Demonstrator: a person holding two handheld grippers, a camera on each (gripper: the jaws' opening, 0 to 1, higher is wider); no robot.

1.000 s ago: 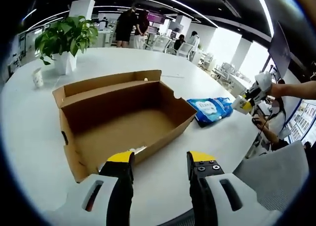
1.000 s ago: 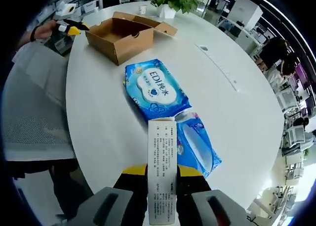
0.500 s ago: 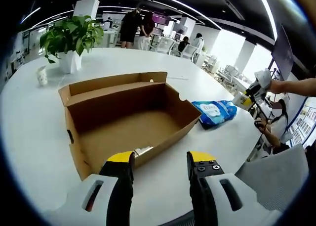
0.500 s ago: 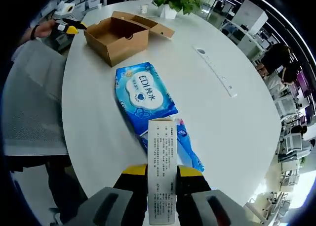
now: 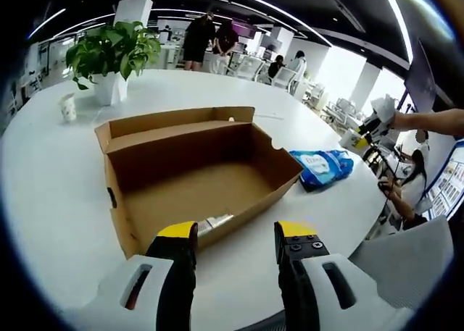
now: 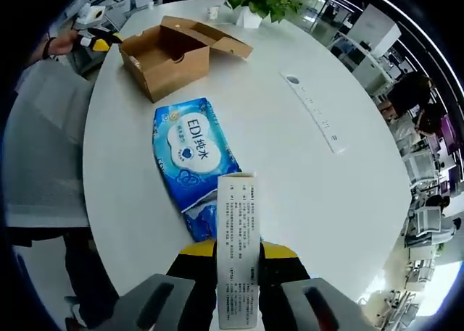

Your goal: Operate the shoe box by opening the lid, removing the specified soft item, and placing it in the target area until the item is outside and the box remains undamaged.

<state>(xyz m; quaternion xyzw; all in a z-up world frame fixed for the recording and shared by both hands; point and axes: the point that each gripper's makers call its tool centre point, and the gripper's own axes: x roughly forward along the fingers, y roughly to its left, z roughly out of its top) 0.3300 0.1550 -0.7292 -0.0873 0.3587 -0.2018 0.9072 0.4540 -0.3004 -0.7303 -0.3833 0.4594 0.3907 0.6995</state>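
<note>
The brown cardboard shoe box [image 5: 196, 172] lies open on the white round table [image 5: 51, 186], its lid folded back. A small light item [image 5: 215, 221] lies on its floor near the front wall. My left gripper [image 5: 235, 233] is open, just short of the box's near wall. A blue wipes pack [image 5: 322, 166] lies right of the box. My right gripper [image 6: 238, 250] is shut on a narrow white printed carton [image 6: 238, 244], held above the blue wipes pack [image 6: 190, 161]. The box [image 6: 170, 53] and the left gripper [image 6: 101, 40] sit far up the table there.
A potted plant [image 5: 110, 56] and a small cup [image 5: 68, 106] stand at the table's far left. A long white strip [image 6: 313, 108] lies on the table right of the pack. A grey chair [image 6: 40, 135] sits at the table's edge. People stand in the office behind.
The right gripper has shifted with the carton, so the wipes pack sits further left and a second blue pack has slid under the carton. The left view drifted slightly; box unmoved.
</note>
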